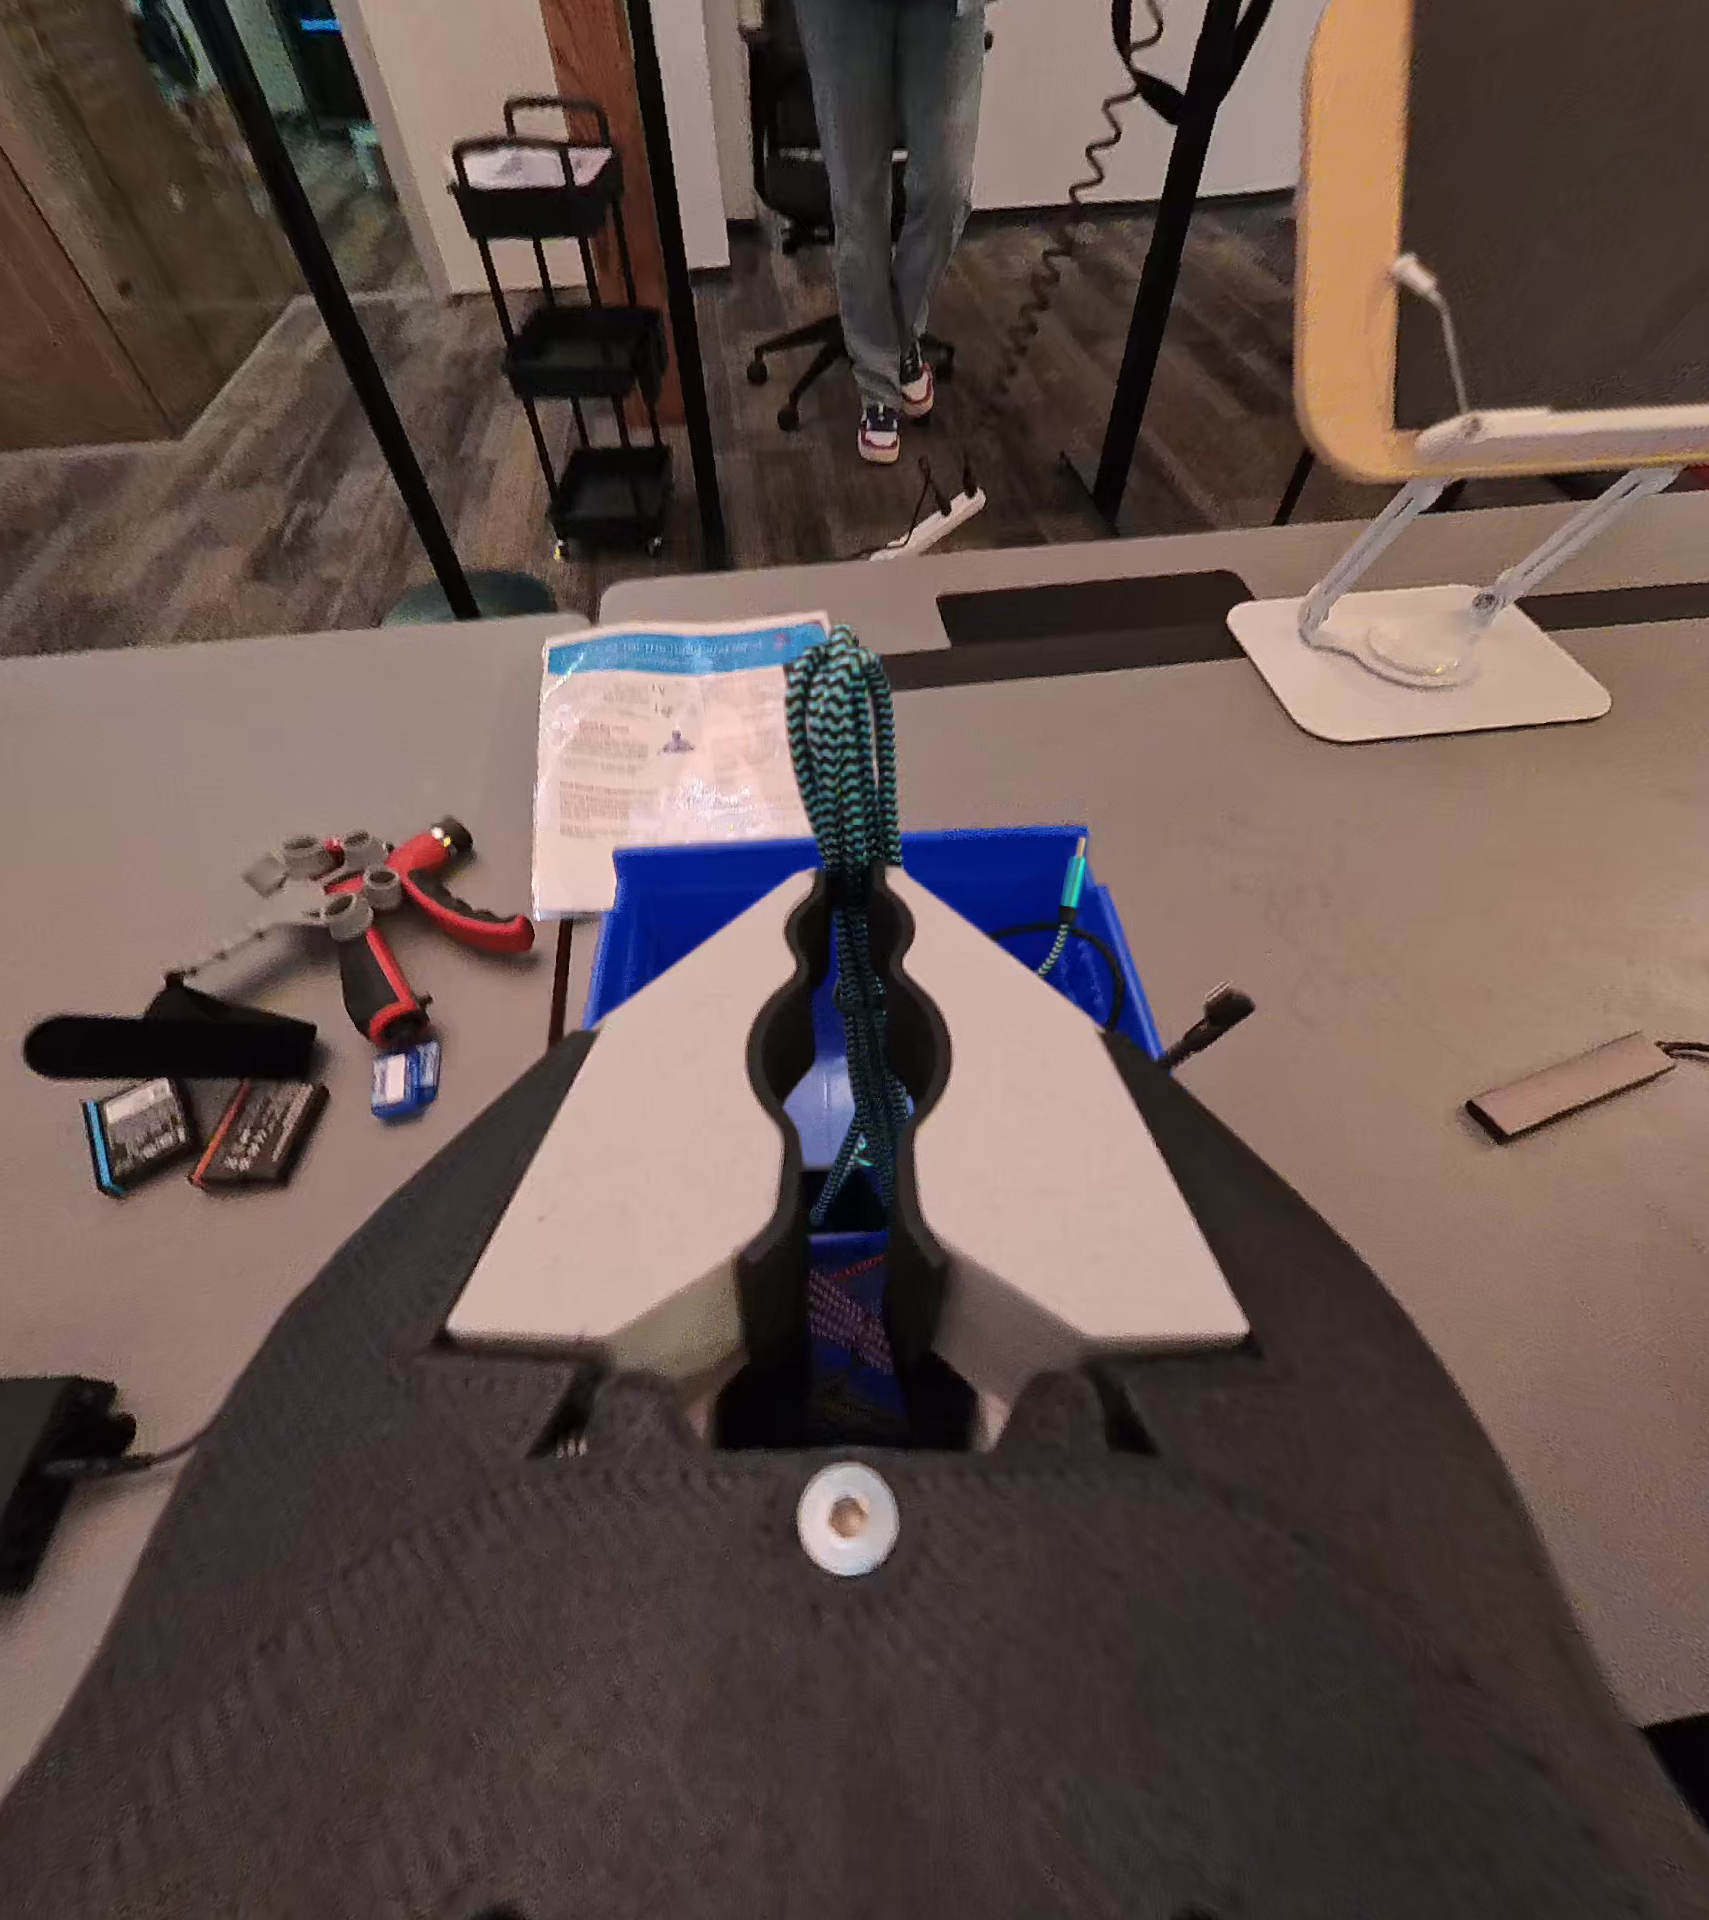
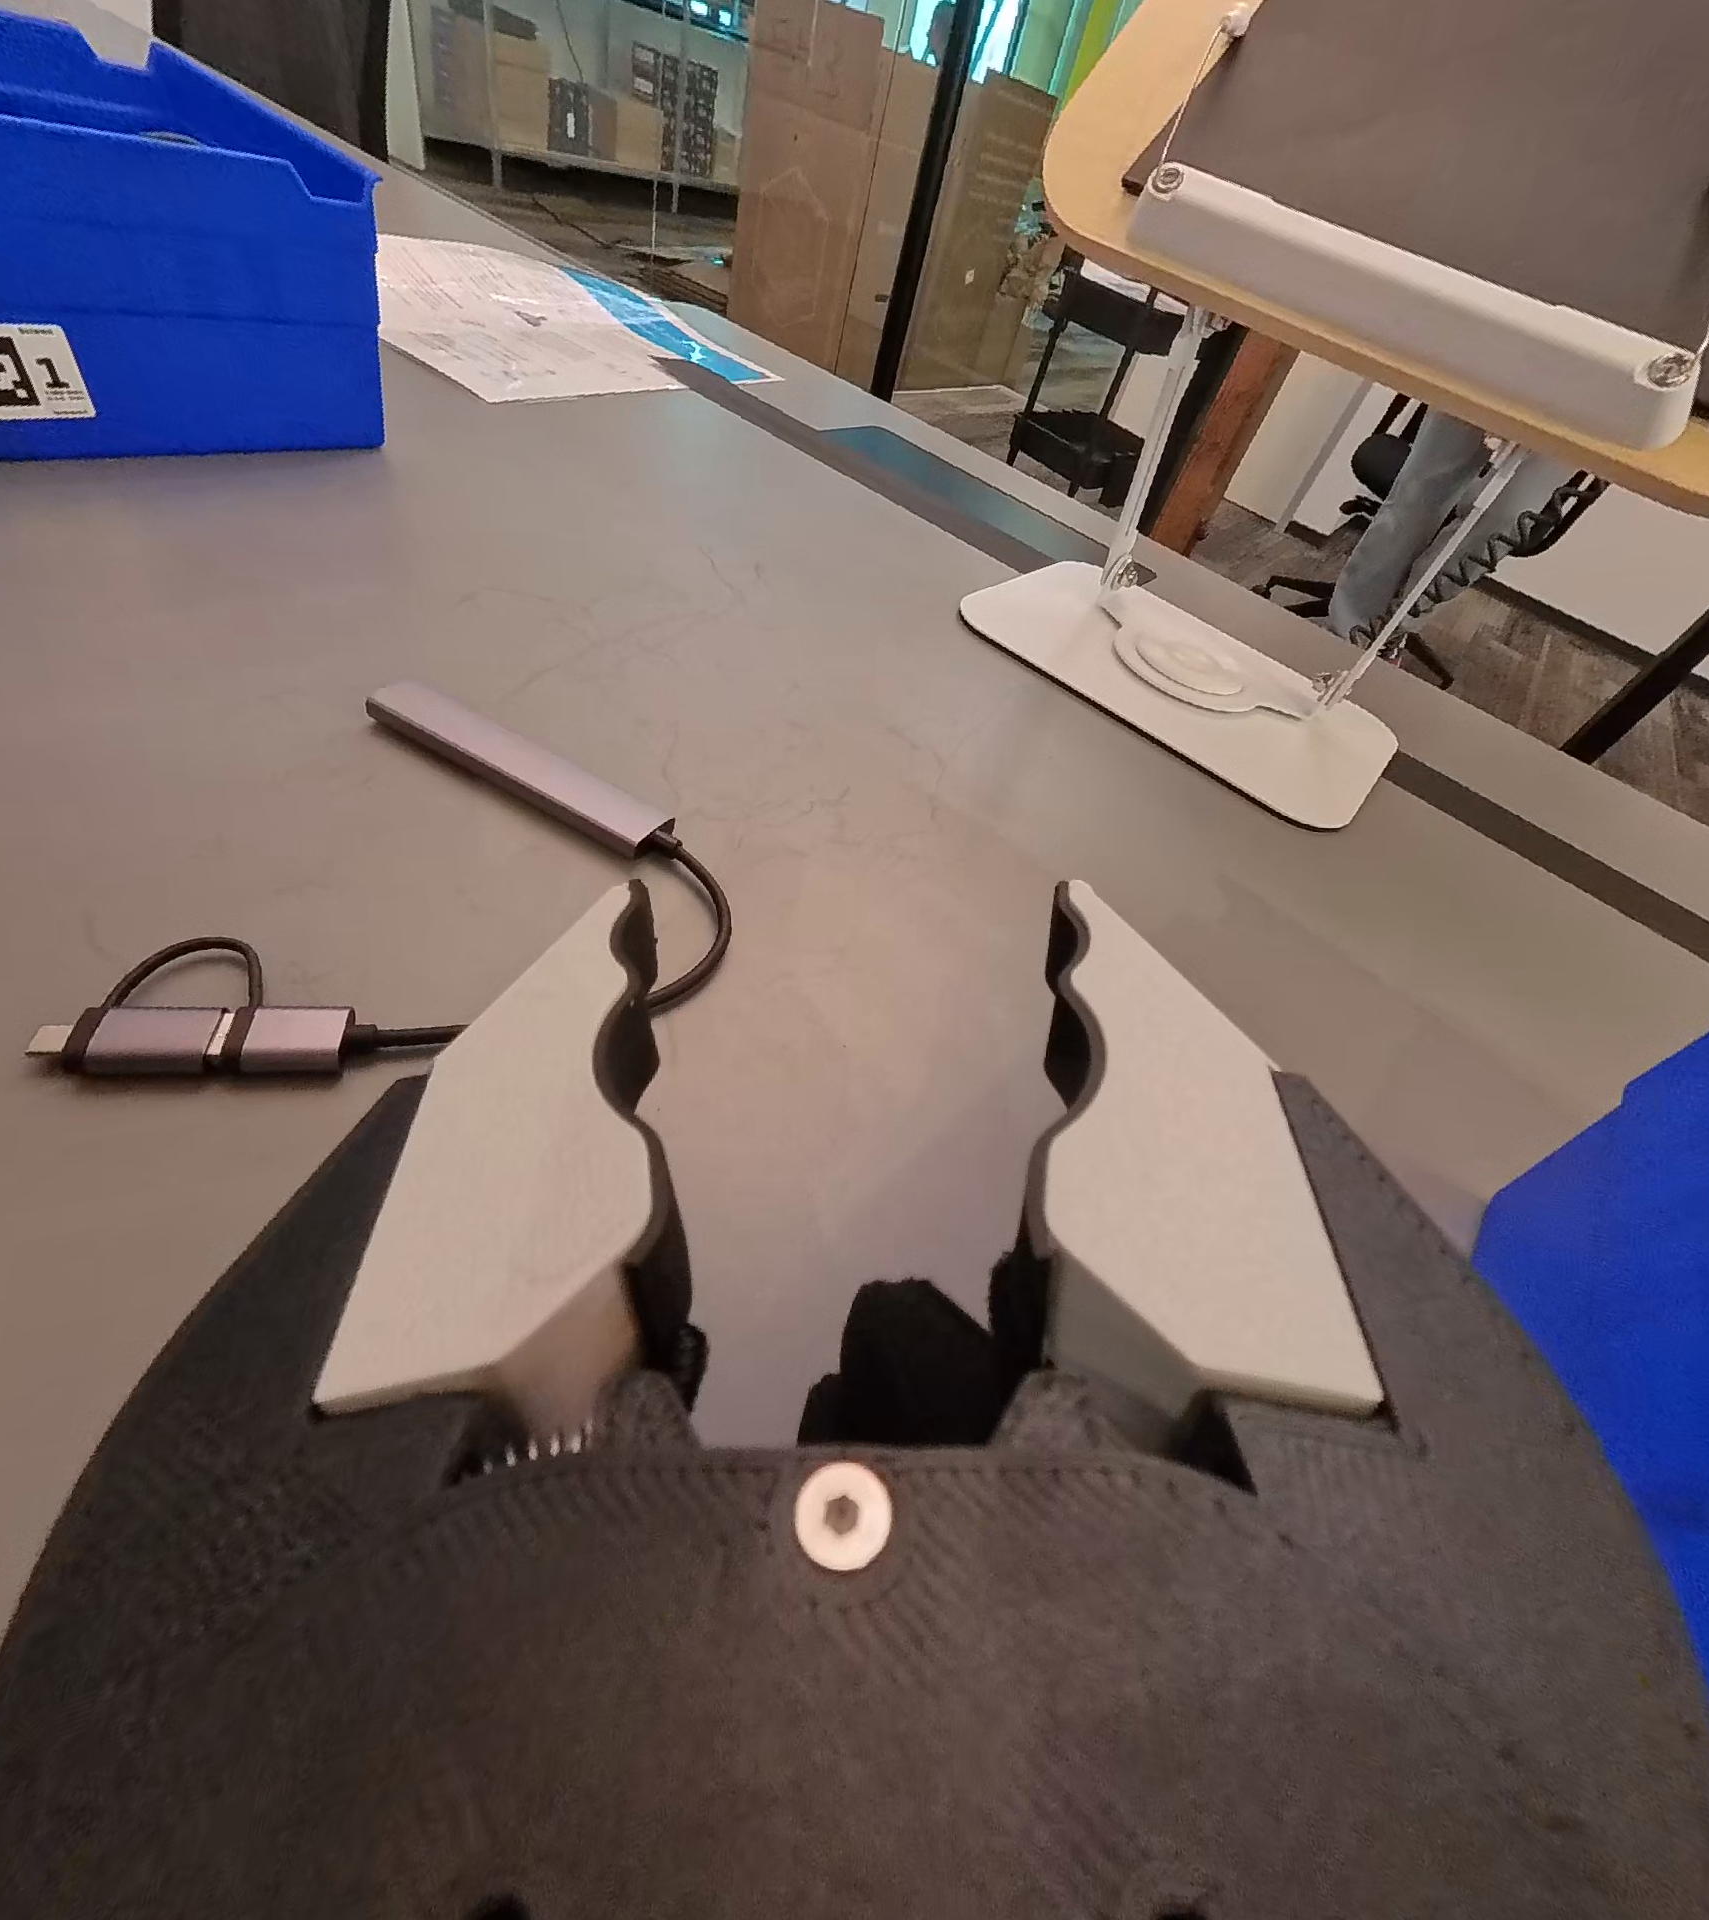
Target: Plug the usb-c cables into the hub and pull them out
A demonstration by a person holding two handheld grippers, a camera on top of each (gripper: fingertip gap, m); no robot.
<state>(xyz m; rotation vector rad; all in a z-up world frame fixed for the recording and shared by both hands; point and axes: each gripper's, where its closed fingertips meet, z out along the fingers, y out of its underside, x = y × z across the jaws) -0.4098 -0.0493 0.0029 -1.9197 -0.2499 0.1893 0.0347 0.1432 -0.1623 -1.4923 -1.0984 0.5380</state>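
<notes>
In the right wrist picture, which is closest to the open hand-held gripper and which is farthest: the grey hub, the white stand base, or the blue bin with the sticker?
From the right hand-held gripper:
1. Slim grey metal hub, just ahead, left.
2. Flat white stand base, farther, right.
3. Blue plastic bin, far left corner.

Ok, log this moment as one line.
left hand-held gripper: shut on teal-black braided cable above blue plastic bin | right hand-held gripper: open, empty | slim grey metal hub: on table, unplugged
</notes>
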